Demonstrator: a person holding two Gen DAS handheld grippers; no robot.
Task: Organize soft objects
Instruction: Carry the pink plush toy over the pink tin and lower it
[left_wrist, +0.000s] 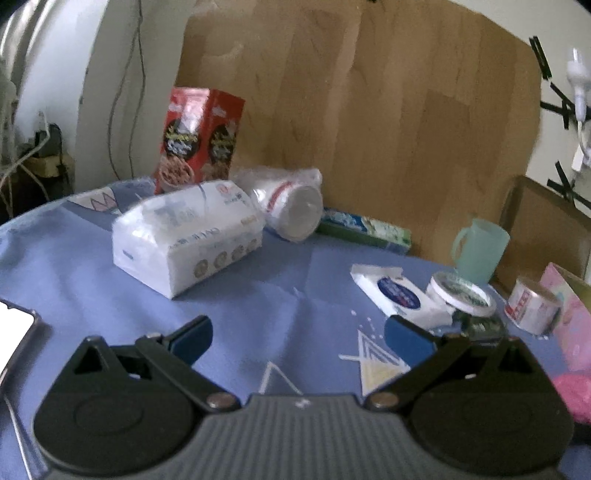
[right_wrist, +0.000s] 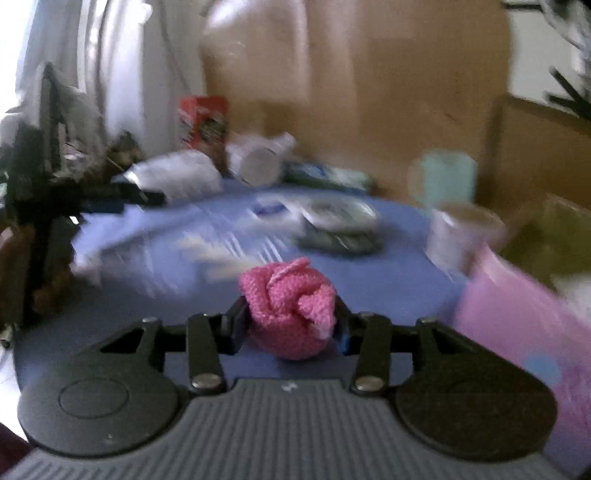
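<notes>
The right tool (right_wrist: 291, 325) was closed on a pink knit ball (right_wrist: 290, 306), its two fingers pressed into the yarn on either side, the ball lifted clear of the blue table (right_wrist: 388, 266). Just right of the ball stood a pink box (right_wrist: 517, 332), which looked like the likely place for soft things, though its inside could not be seen. The view was heavily blurred, so the tool seemed to be in mid-swing.

The left tool (left_wrist: 297, 334) was wide open and empty, hovering low over the table. Beyond the ball's side of the table, toward the far-left end, lay a tissue pack (left_wrist: 184, 240), with a bagged cup stack (left_wrist: 291, 206) just beside it and a red carton (left_wrist: 201, 138) behind. A small wipes packet (left_wrist: 395, 291) and a round tin (left_wrist: 463, 293) sat nearer the pink box.

By my reading, the job was barely started: one soft item in hand, not yet put down, and the tissue pack and wipes untouched.
</notes>
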